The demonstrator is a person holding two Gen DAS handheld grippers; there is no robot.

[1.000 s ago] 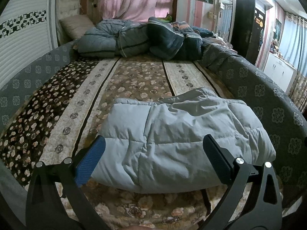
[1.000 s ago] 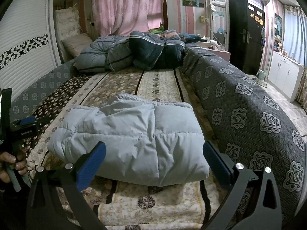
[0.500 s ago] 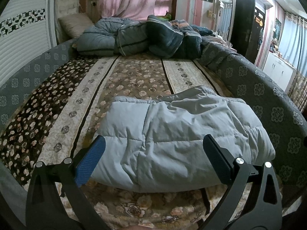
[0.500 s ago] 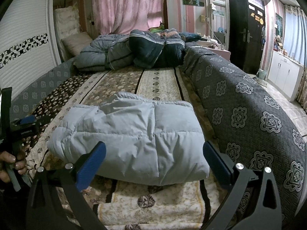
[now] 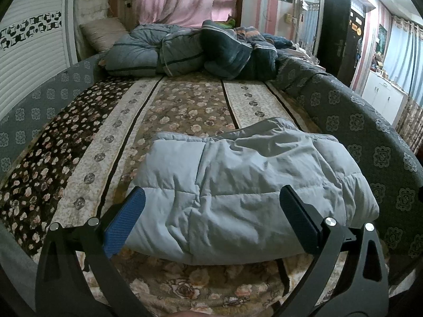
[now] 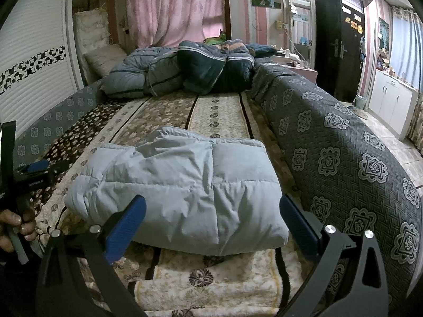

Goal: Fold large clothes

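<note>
- Both claws stand spread wide and grip nothing: my left gripper (image 5: 211,222) and my right gripper (image 6: 211,224) each frame the folded jacket between their fingers without touching it.
- From the right wrist view I also see the left gripper (image 6: 31,174) at the frame's left edge, held in a hand (image 6: 15,224).
- My puffer jacket (image 5: 246,192) is pale blue-grey, quilted in padded squares, folded into a thick, wrinkled rectangular bundle. It lies at the bed's near end, close to the right-hand edge.
- Under it is a plush floral blanket (image 5: 185,108) in brown and cream lengthwise stripes, with a grey medallion-patterned bedspread (image 6: 343,158) draped down the right side of the bed.
- Bunched blue-grey duvets (image 5: 185,50) and a pillow (image 5: 103,31) sit at the far end, before a pink curtain (image 6: 171,8).
- Against a second ago, the jacket keeps its shape and place; both cameras have barely shifted, and the fingers are as far apart as before.
</note>
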